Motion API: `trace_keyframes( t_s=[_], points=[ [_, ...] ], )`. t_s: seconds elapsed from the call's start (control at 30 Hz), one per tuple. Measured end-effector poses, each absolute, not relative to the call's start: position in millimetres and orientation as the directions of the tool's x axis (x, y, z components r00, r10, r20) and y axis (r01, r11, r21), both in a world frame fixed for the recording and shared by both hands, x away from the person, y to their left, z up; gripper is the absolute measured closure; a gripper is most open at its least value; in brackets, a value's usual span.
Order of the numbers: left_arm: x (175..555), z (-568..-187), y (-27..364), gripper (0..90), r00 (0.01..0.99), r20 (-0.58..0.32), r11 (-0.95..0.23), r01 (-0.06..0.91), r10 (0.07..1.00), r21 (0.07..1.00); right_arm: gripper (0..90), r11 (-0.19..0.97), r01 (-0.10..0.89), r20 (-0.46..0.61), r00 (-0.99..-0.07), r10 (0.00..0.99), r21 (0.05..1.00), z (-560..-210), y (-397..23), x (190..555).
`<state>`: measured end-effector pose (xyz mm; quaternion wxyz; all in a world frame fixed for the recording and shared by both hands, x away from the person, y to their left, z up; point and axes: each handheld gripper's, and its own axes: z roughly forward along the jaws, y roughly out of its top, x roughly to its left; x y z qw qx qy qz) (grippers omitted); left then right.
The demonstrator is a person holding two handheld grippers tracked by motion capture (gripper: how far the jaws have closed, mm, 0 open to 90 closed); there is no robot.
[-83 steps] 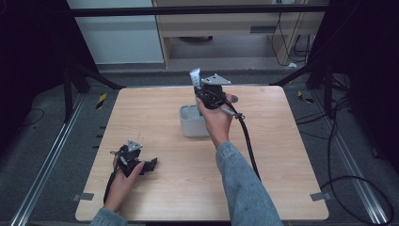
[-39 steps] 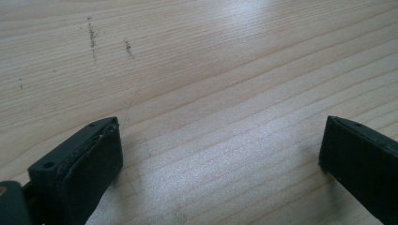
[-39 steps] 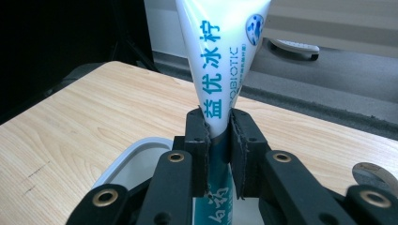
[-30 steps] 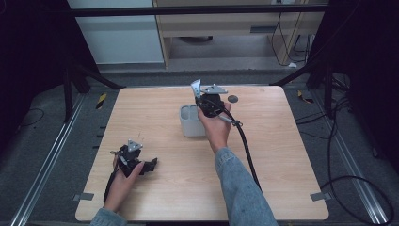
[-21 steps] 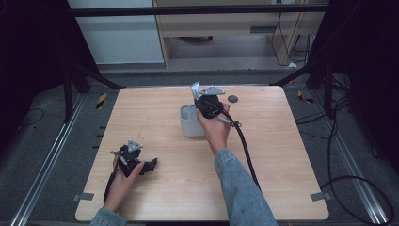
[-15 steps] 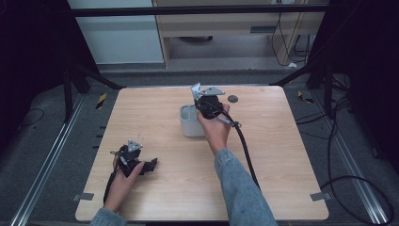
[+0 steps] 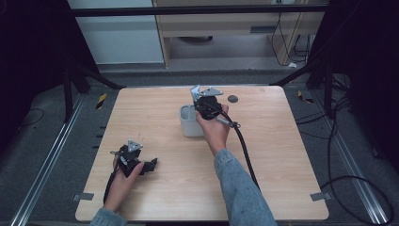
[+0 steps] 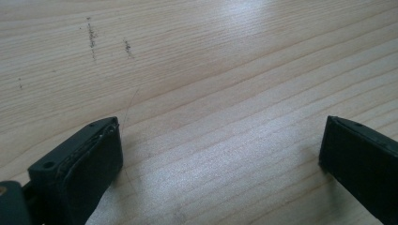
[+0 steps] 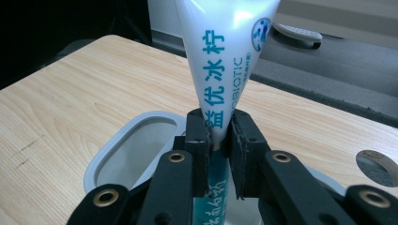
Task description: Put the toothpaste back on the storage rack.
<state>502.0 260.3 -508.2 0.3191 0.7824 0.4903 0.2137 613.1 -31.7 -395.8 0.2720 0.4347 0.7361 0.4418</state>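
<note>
right claw [image 9: 218, 136] clamped on upright tube [image 9: 225, 61] | above grey holder [image 9: 131, 150] | left claw [image 8: 220, 154] wide, empty

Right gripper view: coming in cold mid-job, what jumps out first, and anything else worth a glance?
The white tube with blue lettering stands out, pinched upright in the right gripper directly over the grey holder. In the high view that holder sits at the table's middle, beside the right hand. The left gripper rests open, with bare wood between its jaws.
</note>
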Motion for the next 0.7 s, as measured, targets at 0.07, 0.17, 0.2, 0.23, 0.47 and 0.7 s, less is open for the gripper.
trace_keyframes(
  t_s=[0.07, 0.17, 0.2, 0.23, 0.47, 0.7],
  points=[
    [502.0, -508.2, 260.3, 0.0, 0.428, 0.022, -0.315, 0.631, 0.904, 0.709, 78.8, 0.234, 0.400, -0.016, -0.478, 0.878, 0.886, -396.1, -30.8, 613.0],
    [502.0, -508.2, 260.3, 0.0, 0.428, 0.022, -0.316, 0.631, 0.904, 0.709, 78.9, 0.241, 0.406, -0.017, -0.482, 0.876, 0.881, -397.2, -29.0, 613.3],
    [502.0, -508.2, 260.3, 0.0, 0.428, 0.022, -0.316, 0.631, 0.904, 0.709, 78.9, 0.241, 0.406, -0.017, -0.482, 0.876, 0.881, -397.2, -29.0, 613.3],
    [502.0, -508.2, 260.3, 0.0, 0.428, 0.022, -0.316, 0.631, 0.904, 0.709, 78.9, 0.242, 0.412, -0.015, -0.483, 0.876, 0.878, -398.2, -28.2, 613.5],
    [502.0, -508.3, 260.1, 0.0, 0.426, 0.019, -0.312, 0.630, 0.904, 0.711, 79.0, 0.245, 0.424, -0.009, -0.486, 0.874, 0.872, -399.9, -26.4, 613.5],
    [502.0, -508.3, 260.0, 0.0, 0.426, 0.019, -0.312, 0.630, 0.904, 0.711, 79.0, 0.256, 0.429, -0.013, -0.492, 0.871, 0.866, -402.5, -24.7, 613.2]
  ],
)
